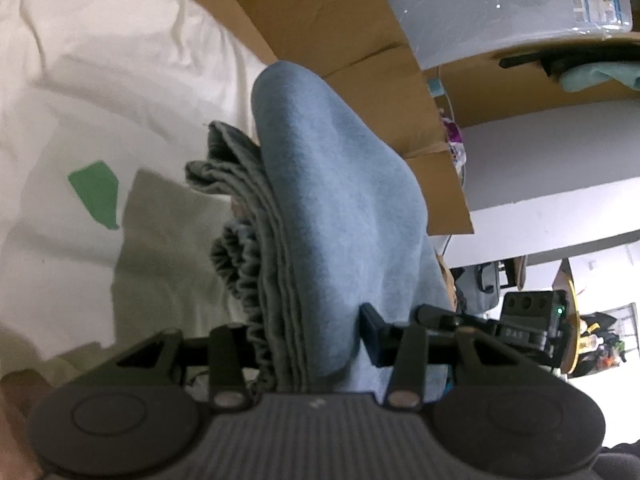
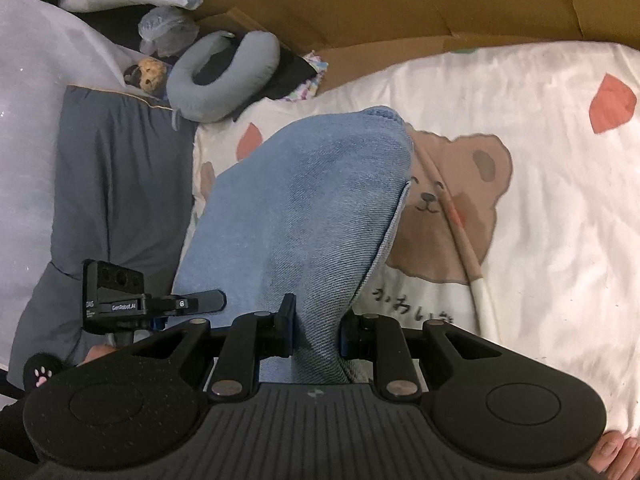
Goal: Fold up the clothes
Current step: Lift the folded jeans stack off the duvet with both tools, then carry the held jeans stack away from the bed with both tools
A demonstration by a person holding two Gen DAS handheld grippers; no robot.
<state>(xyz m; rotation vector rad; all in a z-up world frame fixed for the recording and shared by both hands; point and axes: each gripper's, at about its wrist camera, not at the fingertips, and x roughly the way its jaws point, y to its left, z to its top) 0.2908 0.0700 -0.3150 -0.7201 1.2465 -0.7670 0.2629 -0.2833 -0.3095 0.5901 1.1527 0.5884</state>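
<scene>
Both grippers, left gripper (image 1: 316, 340) and right gripper (image 2: 316, 330), have jaws pinching folded blue jeans (image 2: 304, 208) above the bear-print bedsheet (image 2: 540, 200); cardboard boxes (image 2: 400, 8) crowd the upper frame.

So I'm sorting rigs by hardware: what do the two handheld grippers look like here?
Both look alike: a ribbed dark grey body flanked by round black discs, black linkage arms with metal pivot pins, and fingers with blue pads. The left gripper also appears in the right view as a black camera block with white lettering. A black glove cuff has a pink paw print.
</scene>
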